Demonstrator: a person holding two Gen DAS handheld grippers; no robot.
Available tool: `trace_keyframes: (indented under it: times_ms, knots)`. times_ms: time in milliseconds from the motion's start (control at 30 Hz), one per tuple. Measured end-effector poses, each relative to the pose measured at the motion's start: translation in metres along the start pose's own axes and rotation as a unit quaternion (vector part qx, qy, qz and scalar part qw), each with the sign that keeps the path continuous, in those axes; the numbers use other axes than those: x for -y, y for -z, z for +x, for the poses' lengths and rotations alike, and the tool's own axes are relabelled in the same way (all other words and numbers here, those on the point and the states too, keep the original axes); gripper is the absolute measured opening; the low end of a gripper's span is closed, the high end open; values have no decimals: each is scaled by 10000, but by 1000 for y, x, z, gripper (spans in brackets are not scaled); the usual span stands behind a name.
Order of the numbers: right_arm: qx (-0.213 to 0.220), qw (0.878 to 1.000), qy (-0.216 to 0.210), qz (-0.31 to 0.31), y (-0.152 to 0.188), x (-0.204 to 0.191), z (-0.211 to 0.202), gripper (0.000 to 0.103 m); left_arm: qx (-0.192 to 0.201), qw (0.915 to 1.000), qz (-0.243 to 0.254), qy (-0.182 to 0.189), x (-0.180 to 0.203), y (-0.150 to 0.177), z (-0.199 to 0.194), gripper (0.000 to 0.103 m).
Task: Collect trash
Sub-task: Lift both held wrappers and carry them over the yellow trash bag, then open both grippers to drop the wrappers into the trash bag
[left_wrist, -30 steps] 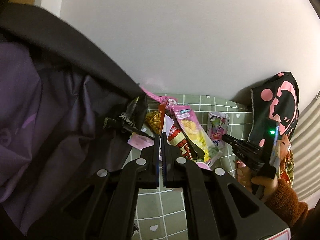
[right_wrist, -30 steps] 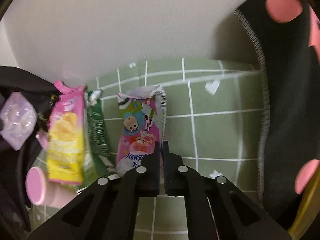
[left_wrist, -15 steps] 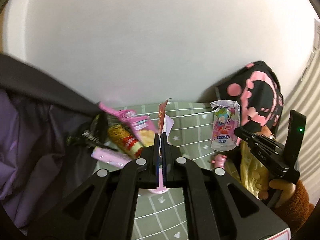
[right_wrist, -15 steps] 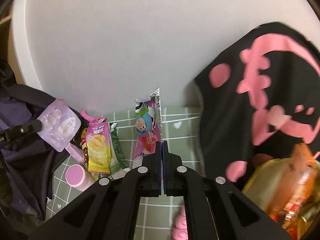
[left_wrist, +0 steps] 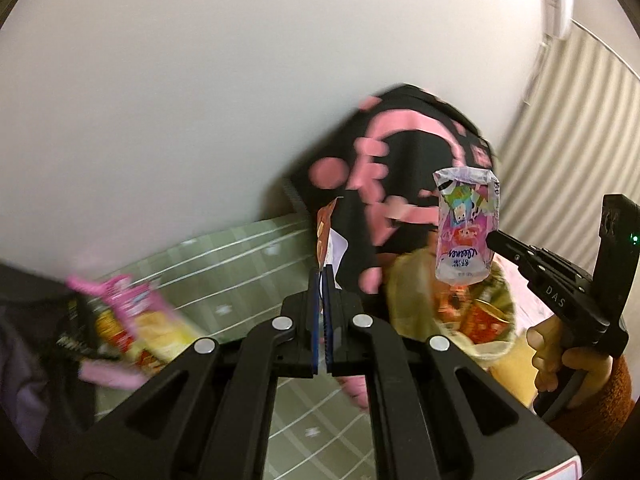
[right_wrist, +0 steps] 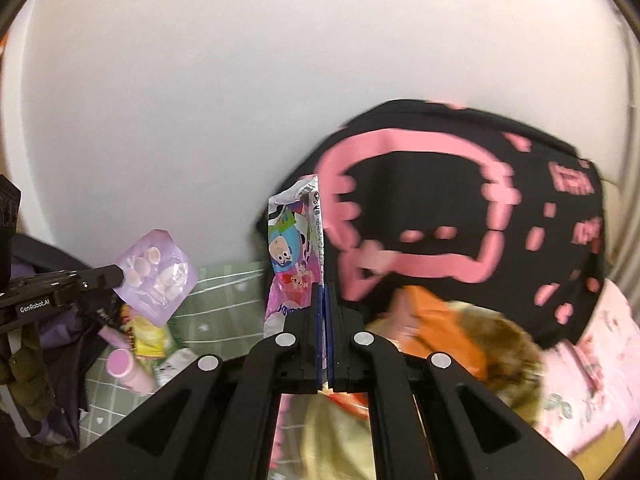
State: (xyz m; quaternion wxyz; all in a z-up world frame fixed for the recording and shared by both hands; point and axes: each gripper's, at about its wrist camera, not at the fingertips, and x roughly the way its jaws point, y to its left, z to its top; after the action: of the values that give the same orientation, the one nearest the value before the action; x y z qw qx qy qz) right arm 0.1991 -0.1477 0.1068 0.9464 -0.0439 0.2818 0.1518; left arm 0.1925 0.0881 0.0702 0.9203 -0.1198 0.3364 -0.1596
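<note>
Left gripper (left_wrist: 322, 276): we see its jaws pressed tight on a thin packet (left_wrist: 329, 236), edge-on at mid-frame; from the right wrist view it reads as a lilac blister pack (right_wrist: 158, 274) at centre left.
Right gripper (right_wrist: 323, 292): clamped on the cartoon-printed pouch (right_wrist: 294, 248), which stands upright at centre; in the left wrist view the pouch (left_wrist: 466, 228) hangs at right.
Trash bag (right_wrist: 460, 224): black with pink print, blurred, upper right; we cannot read its lettering.
Bag contents (right_wrist: 440, 320): orange and yellow wrappers, smeared, partly hidden behind the gripper body.
Leftover trash (left_wrist: 140, 328): pink and yellow wrappers on the green checked cloth (left_wrist: 240, 264), lower left, too blurred to name.
Hand (left_wrist: 560, 356): lower right, cut off by the frame edge.
</note>
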Motion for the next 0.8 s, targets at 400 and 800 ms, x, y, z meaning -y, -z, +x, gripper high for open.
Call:
trace_keyframes:
  times_ms: [400,800]
  knots:
    - [107,9877,1322,826,30,102,-67,3,-759,9831,599,1552,98,-9,83,2]
    - [-82,9802,1586,1181,57,146,-79,3,-1584,9650,1219,1697,174,24,168,2]
